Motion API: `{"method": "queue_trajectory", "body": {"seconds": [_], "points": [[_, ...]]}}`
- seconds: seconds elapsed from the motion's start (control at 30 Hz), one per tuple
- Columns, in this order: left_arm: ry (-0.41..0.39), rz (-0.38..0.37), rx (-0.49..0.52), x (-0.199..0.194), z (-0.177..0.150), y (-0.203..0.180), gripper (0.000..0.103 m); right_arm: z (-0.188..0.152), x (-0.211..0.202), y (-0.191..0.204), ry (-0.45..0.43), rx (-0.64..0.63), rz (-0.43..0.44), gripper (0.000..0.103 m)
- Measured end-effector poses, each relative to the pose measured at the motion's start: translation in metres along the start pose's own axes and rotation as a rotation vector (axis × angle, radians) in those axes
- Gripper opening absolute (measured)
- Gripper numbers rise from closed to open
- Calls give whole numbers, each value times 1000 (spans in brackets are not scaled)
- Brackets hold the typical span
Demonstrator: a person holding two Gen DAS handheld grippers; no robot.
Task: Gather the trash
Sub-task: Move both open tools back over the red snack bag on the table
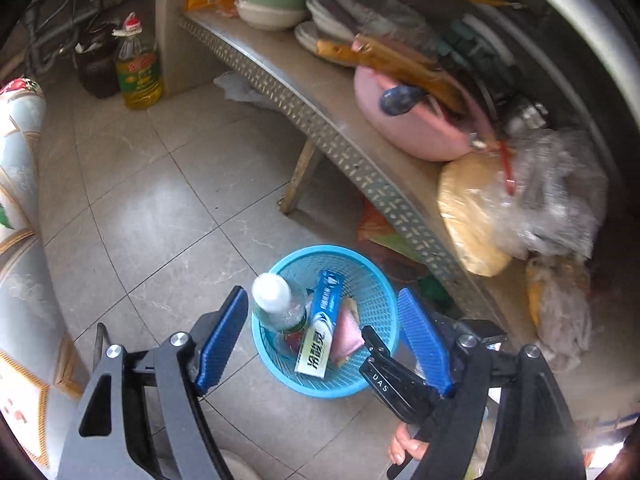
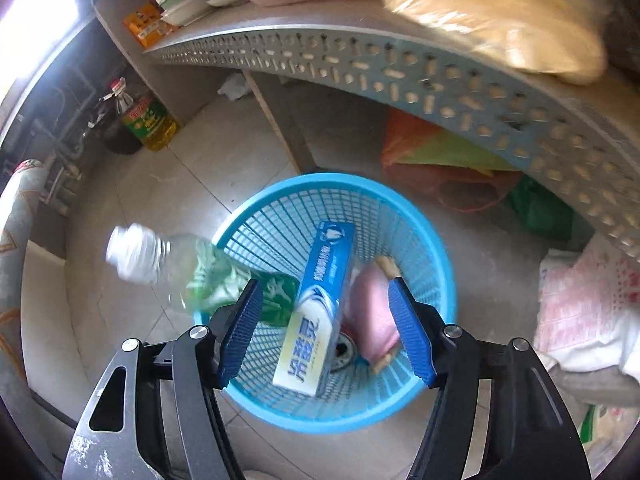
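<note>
A blue mesh basket (image 1: pixel 372 280) (image 2: pixel 280 216) stands on the tiled floor beside a low table. In it lie a clear plastic bottle (image 1: pixel 276 304) (image 2: pixel 172 268) with a white cap, sticking out over the rim, a blue-and-white toothpaste box (image 1: pixel 320 324) (image 2: pixel 316 312), and a pink sponge (image 1: pixel 347 334) (image 2: pixel 370 312). My left gripper (image 1: pixel 326 344) is open and empty above the basket. My right gripper (image 2: pixel 328 320) is open and empty, right over the basket. The right gripper's black body (image 1: pixel 396 384) shows in the left wrist view.
A perforated metal table (image 1: pixel 320 120) (image 2: pixel 400 64) holds bowls (image 1: pixel 272 4), a pink basin (image 1: pixel 412 120) and plastic bags (image 1: pixel 552 196). Oil bottles (image 1: pixel 138 68) (image 2: pixel 148 120) stand at the back. Coloured bags (image 2: pixel 448 168) lie under the table. A patterned cloth (image 1: pixel 20 208) is at the left.
</note>
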State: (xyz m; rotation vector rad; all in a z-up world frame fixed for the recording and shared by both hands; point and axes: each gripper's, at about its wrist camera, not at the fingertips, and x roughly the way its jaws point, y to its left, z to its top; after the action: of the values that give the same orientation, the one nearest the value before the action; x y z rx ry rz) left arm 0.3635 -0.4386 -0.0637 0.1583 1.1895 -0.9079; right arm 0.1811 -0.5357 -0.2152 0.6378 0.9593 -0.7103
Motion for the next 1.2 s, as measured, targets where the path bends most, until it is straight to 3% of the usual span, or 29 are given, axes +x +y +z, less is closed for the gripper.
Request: {"method": "queue_trajectory", "body": {"seconds": [0.07, 0.17, 0.33, 0.5, 0.67, 0.77, 0.9, 1.07, 1.2], "points": [[-28, -15, 21, -26, -6, 2, 75, -10, -11, -1, -14, -21, -20, 62], [-148, 21, 67, -77, -20, 6, 76, -29, -37, 5, -58, -79, -60, 66], [-300, 52, 151, -162, -57, 15, 89, -63, -94, 16, -120, -164, -72, 73], [-358, 110, 155, -231, -100, 40, 93, -75, -154, 23, -187, -193, -57, 76], [-384, 199, 123, -288, -164, 87, 94, -68, -209, 39, -241, -232, 15, 79], [-405, 251, 50, -316, -205, 122, 94, -63, -238, 55, -249, -264, 99, 80], [-419, 300, -122, -345, -268, 173, 94, -65, -259, 89, -224, -332, 206, 81], [-406, 322, -283, -365, -332, 222, 94, -71, -268, 152, -166, -475, 328, 81], [-395, 321, -369, -368, -363, 248, 94, -83, -263, 212, -90, -591, 411, 81]]}}
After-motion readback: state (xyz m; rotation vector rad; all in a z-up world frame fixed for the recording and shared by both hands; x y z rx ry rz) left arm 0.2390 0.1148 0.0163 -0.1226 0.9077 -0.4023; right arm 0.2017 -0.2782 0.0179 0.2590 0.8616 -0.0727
